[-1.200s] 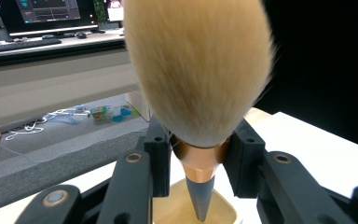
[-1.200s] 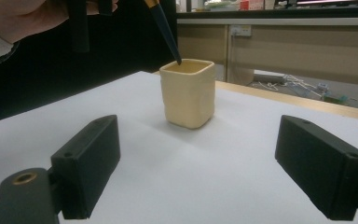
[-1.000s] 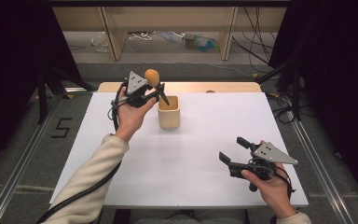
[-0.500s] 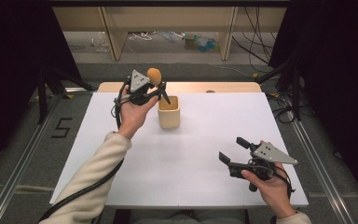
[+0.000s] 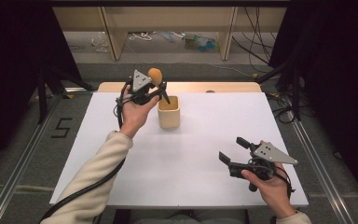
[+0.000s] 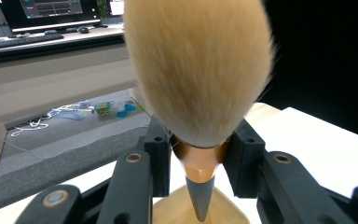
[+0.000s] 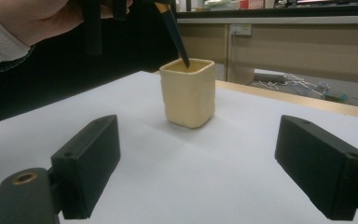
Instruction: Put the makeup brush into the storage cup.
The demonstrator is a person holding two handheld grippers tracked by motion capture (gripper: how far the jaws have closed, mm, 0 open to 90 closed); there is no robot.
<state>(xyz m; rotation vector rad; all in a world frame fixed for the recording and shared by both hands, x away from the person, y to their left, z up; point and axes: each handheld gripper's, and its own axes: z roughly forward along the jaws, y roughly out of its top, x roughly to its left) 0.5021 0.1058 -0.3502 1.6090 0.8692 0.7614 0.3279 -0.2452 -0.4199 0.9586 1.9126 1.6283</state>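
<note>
Left hand-held gripper point(image 5: 154, 89) clamps brush point(image 5: 155, 75) at collar, bristles up, handle tip inside cup point(image 5: 168, 112) mouth. Cup on bench point(image 5: 205, 140). Right hand-held gripper point(image 5: 233, 151) open, empty, well apart.

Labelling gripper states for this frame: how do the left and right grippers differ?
The left gripper is shut on the makeup brush, raised over the cream cup; the right gripper is open, empty and low over the white table. The left points down toward the cup, the right roughly level. Both have black jaws.
</note>
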